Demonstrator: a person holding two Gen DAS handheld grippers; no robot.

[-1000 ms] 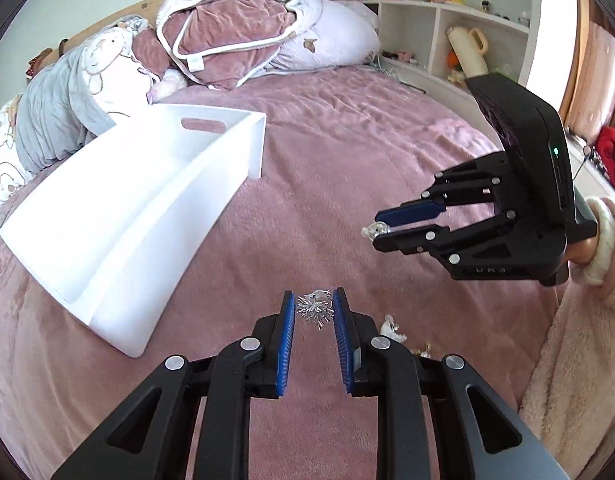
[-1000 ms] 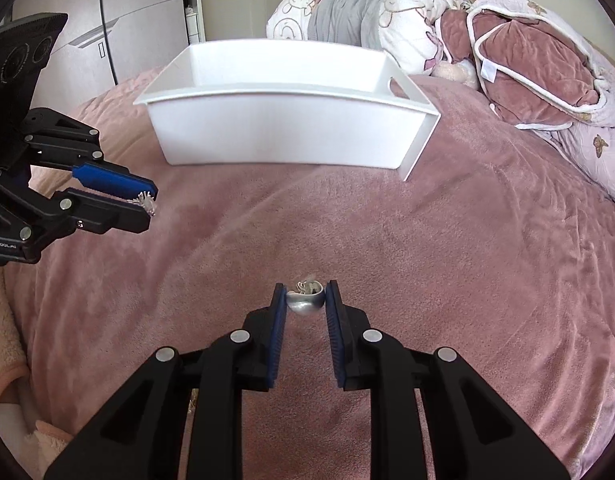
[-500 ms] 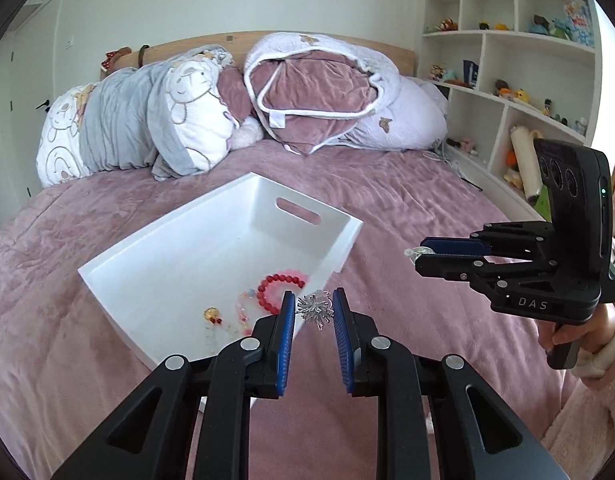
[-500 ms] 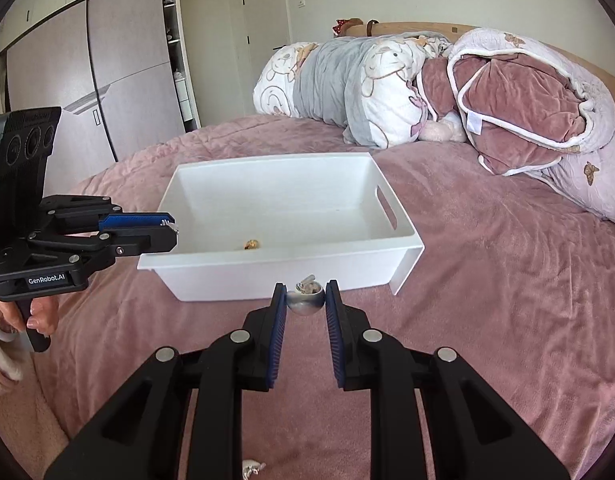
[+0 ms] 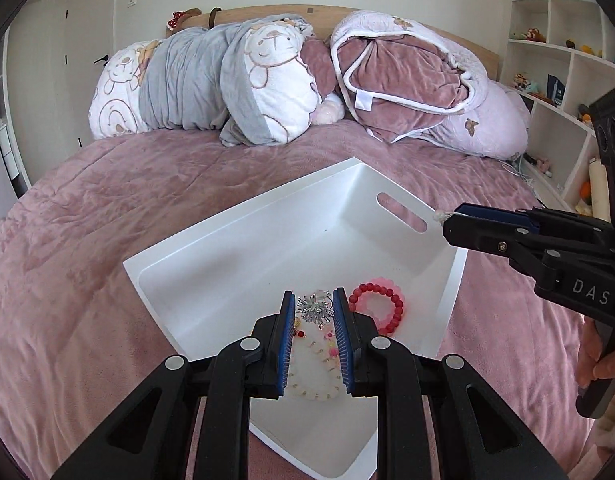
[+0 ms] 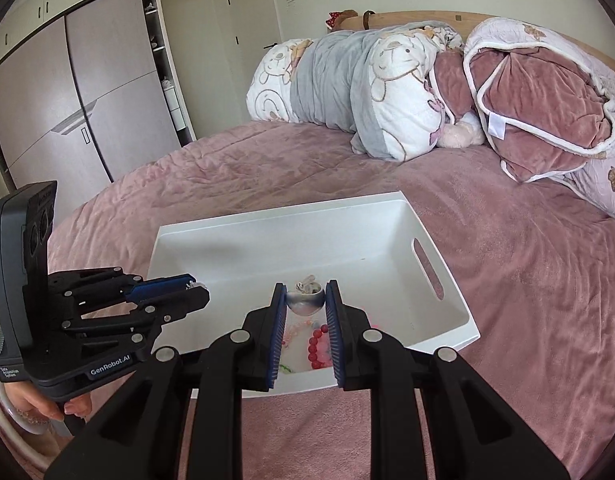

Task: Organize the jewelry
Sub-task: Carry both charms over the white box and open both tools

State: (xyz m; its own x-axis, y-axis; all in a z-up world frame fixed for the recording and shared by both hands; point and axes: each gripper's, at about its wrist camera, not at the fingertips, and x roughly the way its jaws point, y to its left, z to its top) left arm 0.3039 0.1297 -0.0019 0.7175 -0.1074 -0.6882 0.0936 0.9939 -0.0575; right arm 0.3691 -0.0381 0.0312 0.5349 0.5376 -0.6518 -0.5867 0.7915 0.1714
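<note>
**White bin filling up, two pieces about to go in**

White plastic bin on the pink bedspread already has a red bead bracelet and some pale beaded strands in it. My left gripper pinches a spiky silver brooch over the bin; my right gripper clamps a silver ring above it too. Guessing just the drops are left.
</note>
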